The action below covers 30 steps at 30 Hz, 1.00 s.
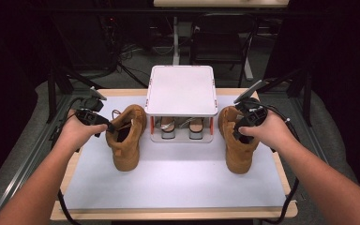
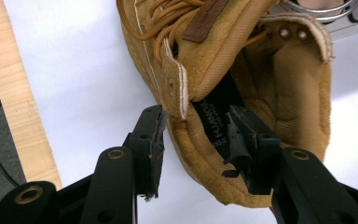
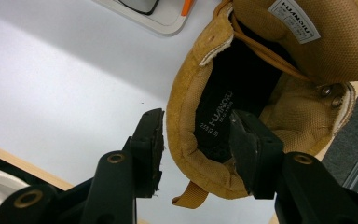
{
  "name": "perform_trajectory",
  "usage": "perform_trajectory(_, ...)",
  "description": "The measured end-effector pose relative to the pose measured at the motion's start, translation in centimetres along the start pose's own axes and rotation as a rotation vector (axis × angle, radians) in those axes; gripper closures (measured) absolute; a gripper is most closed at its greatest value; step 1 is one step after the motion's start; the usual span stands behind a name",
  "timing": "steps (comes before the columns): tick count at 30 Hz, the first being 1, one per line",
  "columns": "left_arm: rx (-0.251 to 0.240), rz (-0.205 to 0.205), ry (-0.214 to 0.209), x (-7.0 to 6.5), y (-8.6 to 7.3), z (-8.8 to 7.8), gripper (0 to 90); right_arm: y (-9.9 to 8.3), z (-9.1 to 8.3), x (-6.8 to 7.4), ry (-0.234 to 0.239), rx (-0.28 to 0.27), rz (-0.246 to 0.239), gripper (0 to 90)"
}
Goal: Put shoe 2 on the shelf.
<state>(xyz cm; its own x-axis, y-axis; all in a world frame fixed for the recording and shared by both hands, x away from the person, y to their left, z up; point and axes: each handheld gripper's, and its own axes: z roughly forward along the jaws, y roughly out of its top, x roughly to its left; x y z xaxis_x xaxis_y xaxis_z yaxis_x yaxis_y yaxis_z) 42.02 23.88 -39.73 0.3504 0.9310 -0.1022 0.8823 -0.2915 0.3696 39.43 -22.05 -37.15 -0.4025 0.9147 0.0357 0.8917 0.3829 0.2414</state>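
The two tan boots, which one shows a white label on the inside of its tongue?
The right boot, straddled at the collar by the right gripper; its tongue bears a white label. The left boot shows a brown patch.

L gripper (image 2: 196, 135) jaws straddle boot (image 2: 261, 79) collar – gap visible

I read "HUANQIU" in white on the black insole (image 2: 212, 123) of the left boot (image 2: 242, 93), with small unreadable digits below. The right boot's (image 3: 261, 121) insole (image 3: 216, 116) and white tongue label (image 3: 293, 19) carry the same word.
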Motion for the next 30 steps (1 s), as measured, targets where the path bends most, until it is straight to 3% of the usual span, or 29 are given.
perform_trajectory(11, 0.042, -0.007, 0.005, 0.5, 0.4, 2.2, 56.8, -0.2, 0.1, -0.4, 0.001, 0.002, 0.002, 54.3)
perform_trajectory(22, 0.083, 0.018, 0.009, 0.3, 0.7, 4.1, 59.4, -0.5, 0.2, -0.8, 0.006, 0.000, 0.009, 53.8)
perform_trajectory(30, 0.094, 0.065, 0.039, 0.1, 0.9, 5.2, 65.6, -0.7, 0.5, -1.1, 0.010, -0.009, 0.021, 53.3)
